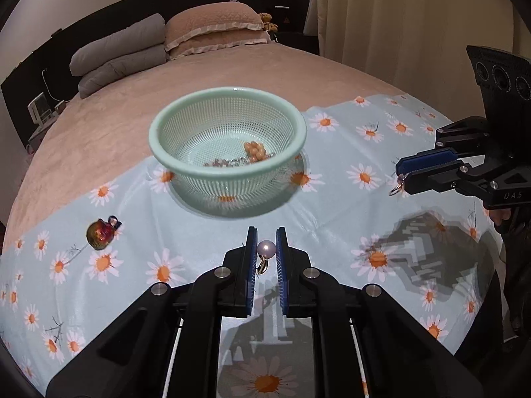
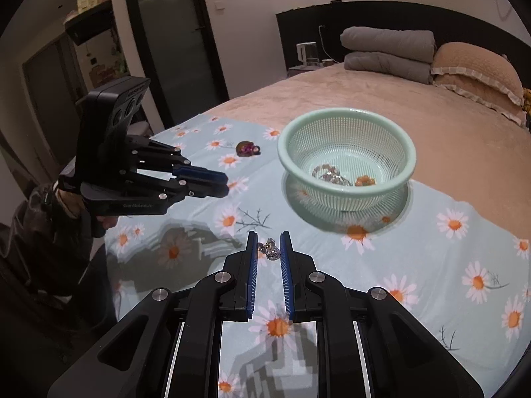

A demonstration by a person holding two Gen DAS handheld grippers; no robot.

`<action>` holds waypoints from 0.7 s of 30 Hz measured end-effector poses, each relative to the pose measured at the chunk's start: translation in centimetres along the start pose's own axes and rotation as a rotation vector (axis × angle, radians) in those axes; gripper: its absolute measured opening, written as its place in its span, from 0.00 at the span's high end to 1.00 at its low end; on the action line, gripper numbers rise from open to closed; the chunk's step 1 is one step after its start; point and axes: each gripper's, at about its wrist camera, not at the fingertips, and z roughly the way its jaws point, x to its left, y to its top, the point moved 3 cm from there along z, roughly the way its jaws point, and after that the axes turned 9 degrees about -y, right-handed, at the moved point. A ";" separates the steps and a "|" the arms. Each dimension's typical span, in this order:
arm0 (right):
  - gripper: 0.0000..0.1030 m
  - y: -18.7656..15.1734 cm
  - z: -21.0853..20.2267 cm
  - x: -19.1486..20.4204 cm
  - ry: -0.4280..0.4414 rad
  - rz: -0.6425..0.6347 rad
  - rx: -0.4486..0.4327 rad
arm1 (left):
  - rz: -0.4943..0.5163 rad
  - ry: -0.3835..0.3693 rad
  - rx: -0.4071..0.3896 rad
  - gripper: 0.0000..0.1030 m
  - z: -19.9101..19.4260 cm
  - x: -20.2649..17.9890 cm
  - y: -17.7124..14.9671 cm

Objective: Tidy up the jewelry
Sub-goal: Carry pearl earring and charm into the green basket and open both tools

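Note:
A mint-green mesh basket (image 1: 156, 139) (image 2: 411, 152) sits on the daisy-print cloth (image 1: 332, 205) and holds orange beads (image 1: 255, 151) and a silver chain (image 2: 330, 175). My left gripper (image 1: 266, 247) is shut on a pearl earring (image 1: 266, 249) with a gold hook, held above the cloth short of the basket; it also shows in the right wrist view (image 2: 225, 184). My right gripper (image 2: 269, 248) is shut on a crystal earring (image 2: 270, 248) and shows in the left wrist view (image 1: 400, 174) with a ring dangling from it. A reddish brooch (image 1: 99, 233) (image 2: 247, 149) lies on the cloth left of the basket.
The cloth covers the near part of a tan bed (image 1: 132, 106). Grey folded quilts (image 1: 119, 56) and pink pillows (image 1: 215, 30) lie at the headboard. A nightstand with a kettle (image 2: 307, 53) stands beside the bed.

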 end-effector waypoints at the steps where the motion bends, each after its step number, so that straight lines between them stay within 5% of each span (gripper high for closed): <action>1: 0.88 0.7 -0.1 0.0 0.000 -0.006 -0.012 | 0.005 0.005 -0.011 0.89 -0.4 0.2 0.7; 8: 0.88 4.7 0.2 -1.5 0.012 -0.005 -0.055 | 0.010 0.010 -0.054 0.89 -1.2 1.9 4.6; 21: 0.88 9.4 5.4 -5.7 0.001 0.001 -0.038 | -0.016 -0.030 -0.041 0.88 3.2 6.1 8.2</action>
